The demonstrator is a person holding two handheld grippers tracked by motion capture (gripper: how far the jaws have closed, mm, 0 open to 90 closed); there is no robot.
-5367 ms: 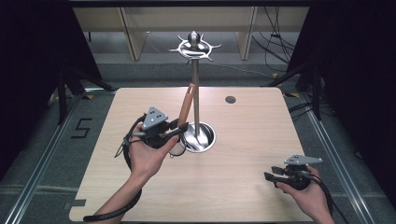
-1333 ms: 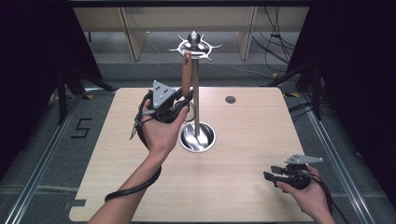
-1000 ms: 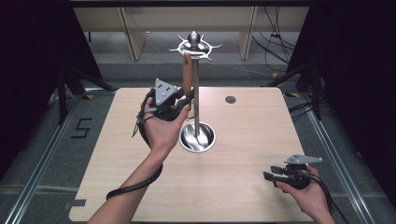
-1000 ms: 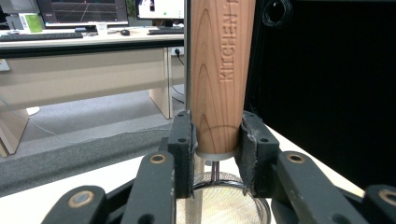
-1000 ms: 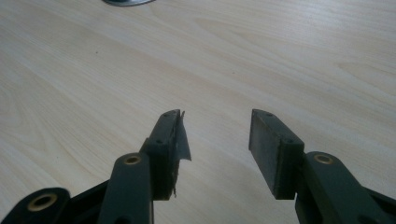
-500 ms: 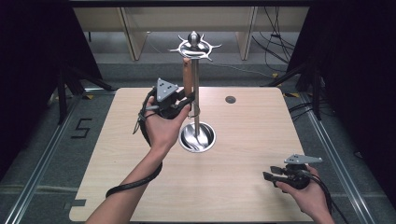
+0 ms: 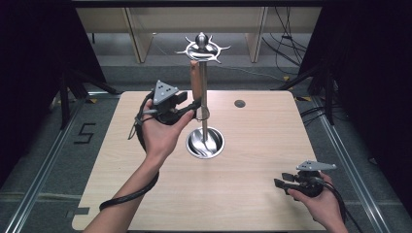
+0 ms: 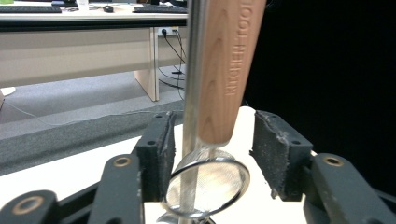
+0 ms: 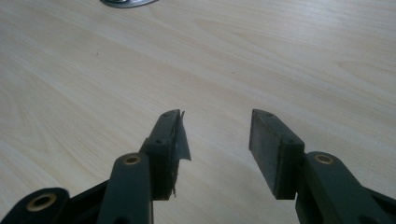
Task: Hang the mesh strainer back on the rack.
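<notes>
Strainer [image 8: 208, 186] hung against the stand's pole [image 7: 203, 104] between the left gripper's [image 7: 194, 106] parted fingers; right gripper [image 7: 278, 183] gaped empty nearby.

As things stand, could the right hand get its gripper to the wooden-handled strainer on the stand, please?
Probably yes: the right gripper sits open at the table's near corner, with bare wood between it and the strainer. The left gripper already brackets it, though.

Pale wooden table [image 7: 252, 189], small dark hole [image 7: 239, 103] near its far edge.
</notes>
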